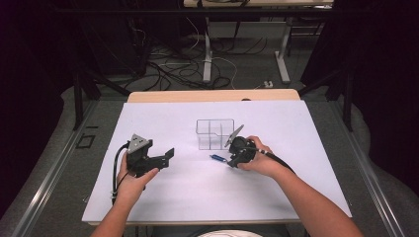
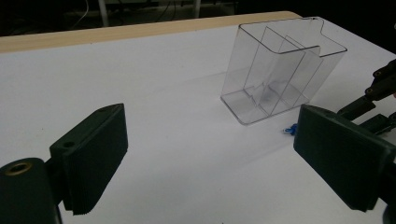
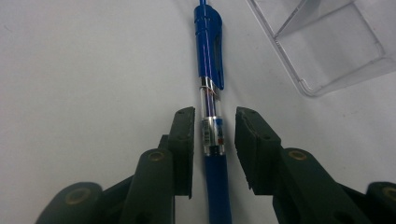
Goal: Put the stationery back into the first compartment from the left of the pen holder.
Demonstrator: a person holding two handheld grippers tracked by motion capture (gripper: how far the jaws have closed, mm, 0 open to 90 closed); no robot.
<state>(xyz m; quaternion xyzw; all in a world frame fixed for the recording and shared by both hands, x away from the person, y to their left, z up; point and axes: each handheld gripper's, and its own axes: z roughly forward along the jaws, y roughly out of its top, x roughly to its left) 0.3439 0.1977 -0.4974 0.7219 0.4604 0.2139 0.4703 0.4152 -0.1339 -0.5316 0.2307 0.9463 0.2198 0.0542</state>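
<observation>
The organiser (image 1: 215, 133) stands upright mid-worktop (image 1: 197, 197). The pen (image 3: 211, 121) lies on the worktop just in front of it, between the right gripper's (image 3: 214, 140) fingers (image 3: 183, 140). The left gripper (image 1: 148, 157) sits well to the left.

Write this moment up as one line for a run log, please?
right claw: open, straddling blue pen lying on table, not yet gripped | left claw: open, idle | clear organizer: upright, beside pen
</observation>
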